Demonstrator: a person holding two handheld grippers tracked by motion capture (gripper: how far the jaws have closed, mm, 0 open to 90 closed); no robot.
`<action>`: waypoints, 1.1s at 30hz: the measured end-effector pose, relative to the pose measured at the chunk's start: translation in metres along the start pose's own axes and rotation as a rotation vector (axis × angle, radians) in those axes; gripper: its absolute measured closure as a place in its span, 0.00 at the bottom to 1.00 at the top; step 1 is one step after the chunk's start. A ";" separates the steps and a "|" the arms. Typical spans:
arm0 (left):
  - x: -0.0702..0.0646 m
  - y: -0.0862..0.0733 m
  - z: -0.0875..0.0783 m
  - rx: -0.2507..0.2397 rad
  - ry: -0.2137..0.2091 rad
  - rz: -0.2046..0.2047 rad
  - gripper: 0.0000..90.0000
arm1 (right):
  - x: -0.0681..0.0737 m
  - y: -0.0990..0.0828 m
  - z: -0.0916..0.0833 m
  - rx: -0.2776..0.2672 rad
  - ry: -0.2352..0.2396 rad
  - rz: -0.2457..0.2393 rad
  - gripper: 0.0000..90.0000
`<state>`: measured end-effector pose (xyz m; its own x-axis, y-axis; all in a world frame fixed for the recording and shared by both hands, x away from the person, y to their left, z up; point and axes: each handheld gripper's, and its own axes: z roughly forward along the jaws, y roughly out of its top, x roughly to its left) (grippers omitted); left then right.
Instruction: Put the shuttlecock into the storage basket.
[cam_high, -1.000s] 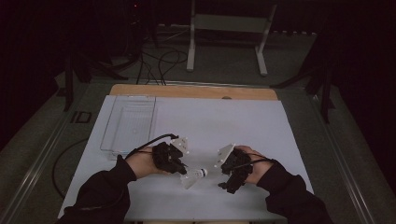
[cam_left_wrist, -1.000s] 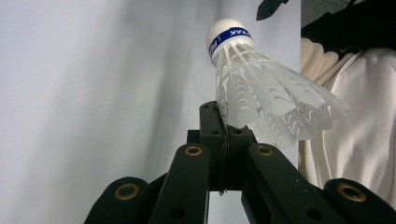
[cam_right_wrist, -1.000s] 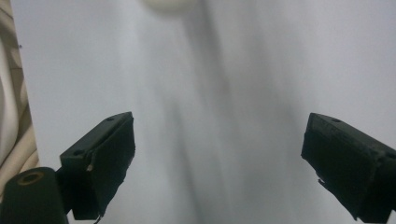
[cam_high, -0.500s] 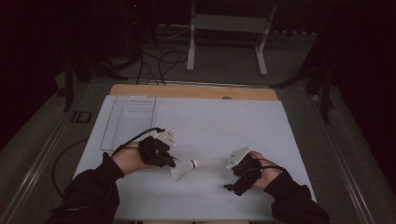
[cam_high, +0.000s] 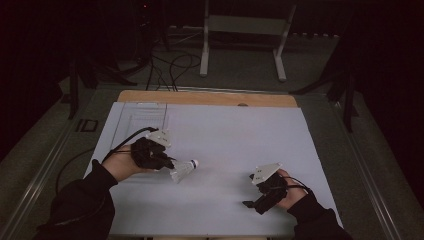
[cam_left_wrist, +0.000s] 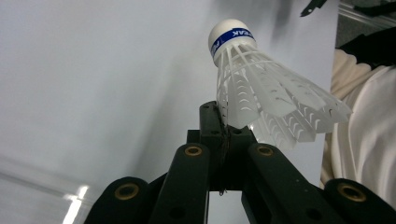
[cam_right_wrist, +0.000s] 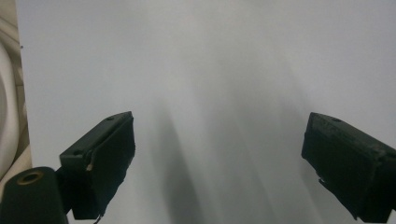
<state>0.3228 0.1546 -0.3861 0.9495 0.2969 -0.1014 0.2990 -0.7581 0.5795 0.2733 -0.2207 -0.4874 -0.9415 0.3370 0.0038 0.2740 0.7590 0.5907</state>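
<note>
The left gripper (cam_left_wrist: 223, 119) pinches the skirt edge of a white plastic shuttlecock with a blue-banded cork tip (cam_left_wrist: 261, 88), above the white table sheet (cam_high: 235, 135); the right gripper (cam_right_wrist: 219, 163) stands wide, holding nothing.

Shuttlecock (cam_left_wrist: 261, 88) band lettering partly hidden

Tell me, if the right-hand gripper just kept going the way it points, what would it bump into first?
Probably just the white table sheet: the right gripper has nothing between or ahead of its open jaws.
</note>
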 end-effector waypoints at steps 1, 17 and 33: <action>0.001 -0.001 -0.002 -0.004 0.004 -0.010 1.00 | 0.000 -0.002 -0.001 -0.009 -0.004 0.002 0.11; 0.022 -0.019 -0.035 -0.023 0.088 -0.087 1.00 | 0.006 -0.033 -0.007 -0.139 -0.033 0.067 0.11; 0.047 -0.028 -0.061 -0.047 0.156 -0.155 1.00 | -0.001 -0.050 -0.012 -0.189 -0.050 0.107 0.11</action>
<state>0.3531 0.2248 -0.3576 0.8652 0.4967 -0.0684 0.4321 -0.6696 0.6040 0.2585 -0.2656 -0.5070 -0.8969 0.4407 0.0370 0.3256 0.6013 0.7296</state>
